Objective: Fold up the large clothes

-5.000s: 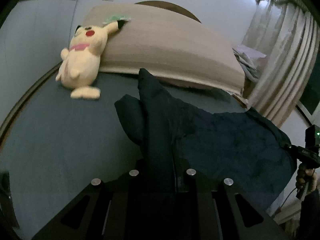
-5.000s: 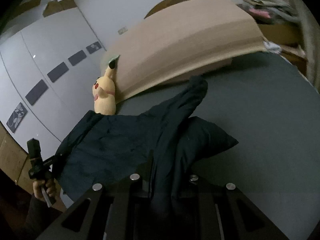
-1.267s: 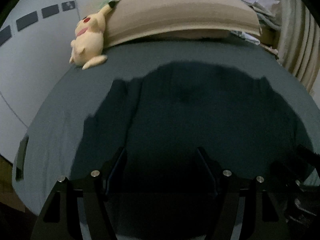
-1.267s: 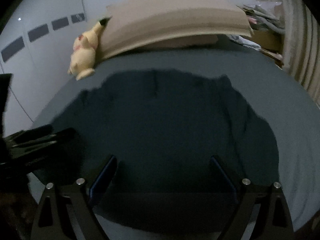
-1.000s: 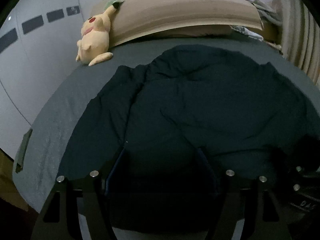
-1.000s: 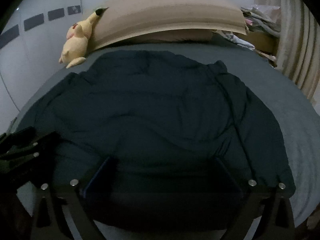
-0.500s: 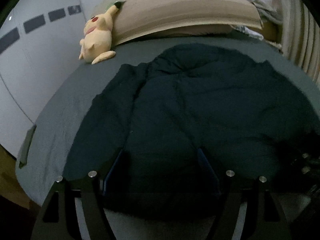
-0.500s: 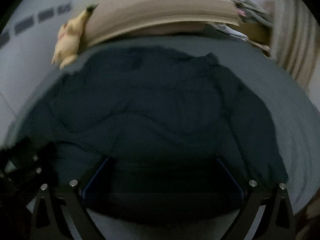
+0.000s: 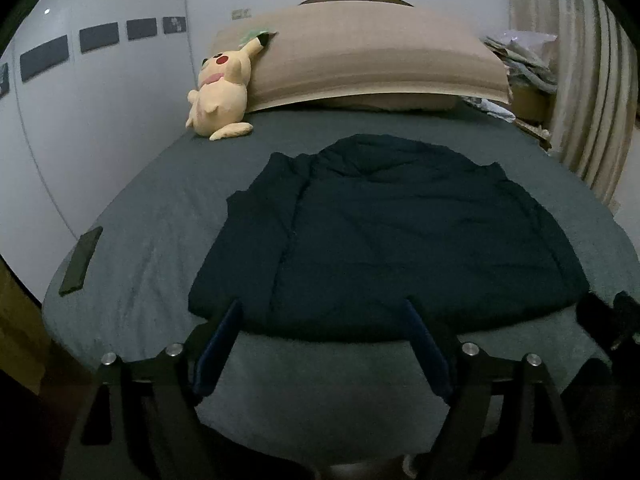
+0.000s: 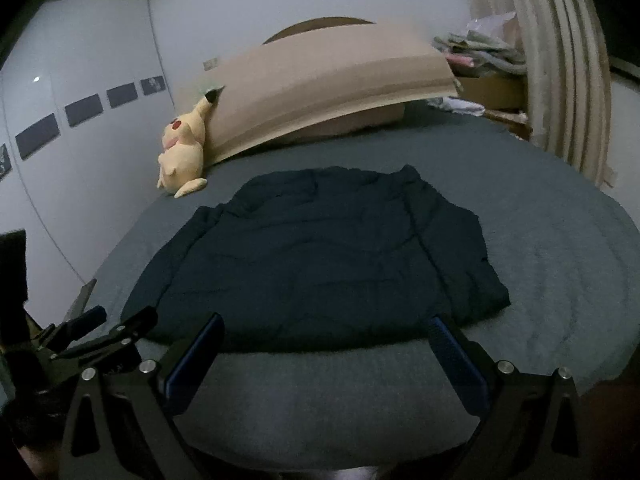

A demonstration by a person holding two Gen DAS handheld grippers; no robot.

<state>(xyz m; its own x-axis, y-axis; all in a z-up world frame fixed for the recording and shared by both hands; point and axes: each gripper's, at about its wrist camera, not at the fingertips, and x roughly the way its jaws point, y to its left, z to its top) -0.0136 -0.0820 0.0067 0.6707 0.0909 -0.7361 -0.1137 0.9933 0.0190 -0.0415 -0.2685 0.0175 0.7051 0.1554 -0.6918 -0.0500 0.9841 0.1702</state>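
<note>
Grey bedding [image 9: 160, 240] is stretching out under both grippers in a dim bedroom. Just ahead, the left gripper [image 9: 320, 332] is hovering with its jaws apart, having just been opening, nothing between them; the right gripper [image 10: 328, 344] is likewise standing wide and empty. Beyond their fingertips the dark jacket [image 9: 400, 240] is lying spread flat. Farther off to the left a yellow plush toy [image 9: 222, 92] is leaning against the tan headboard [image 9: 360, 56], and a dark phone [image 9: 80, 260] is lying near the bed's left edge.
</note>
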